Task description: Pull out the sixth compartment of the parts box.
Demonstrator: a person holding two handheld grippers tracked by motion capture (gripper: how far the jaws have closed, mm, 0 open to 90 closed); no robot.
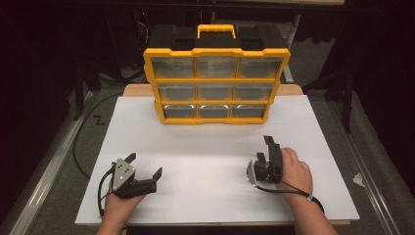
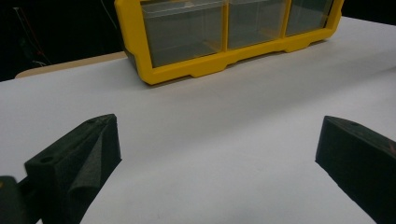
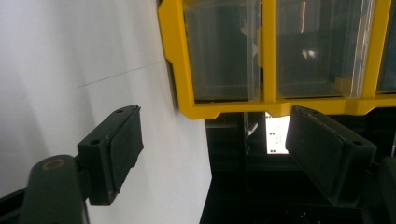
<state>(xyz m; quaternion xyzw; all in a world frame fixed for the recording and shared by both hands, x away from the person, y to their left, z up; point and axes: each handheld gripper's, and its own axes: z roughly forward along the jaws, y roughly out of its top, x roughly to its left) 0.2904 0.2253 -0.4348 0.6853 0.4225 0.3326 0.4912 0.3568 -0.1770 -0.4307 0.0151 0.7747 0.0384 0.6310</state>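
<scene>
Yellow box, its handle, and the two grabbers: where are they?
yellow box (image 1: 216,78), high view, front frame.
handle (image 1: 216,27), high view, top bar.
left gripper (image 1: 143,164), high view, between jaws.
right gripper (image 1: 265,148), high view, between jaws.

High view overhead, gripper views share organizer (image 1: 216,81)

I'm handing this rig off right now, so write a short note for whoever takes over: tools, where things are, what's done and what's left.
Left tool: open, holding nothing, low over the white board near its front left corner.
Right tool: open, holding nothing, turned on its side at the front right, pointing toward the drawer box.
Drawer box: yellow frame, nine clear drawers in three rows, upright at the back of the board, handle on top. All drawers look pushed in.
Done: nothing visible yet; neither tool touches the box.
Left: reach forward to the box and work its drawers. What is in them is too hazy to tell.
</scene>
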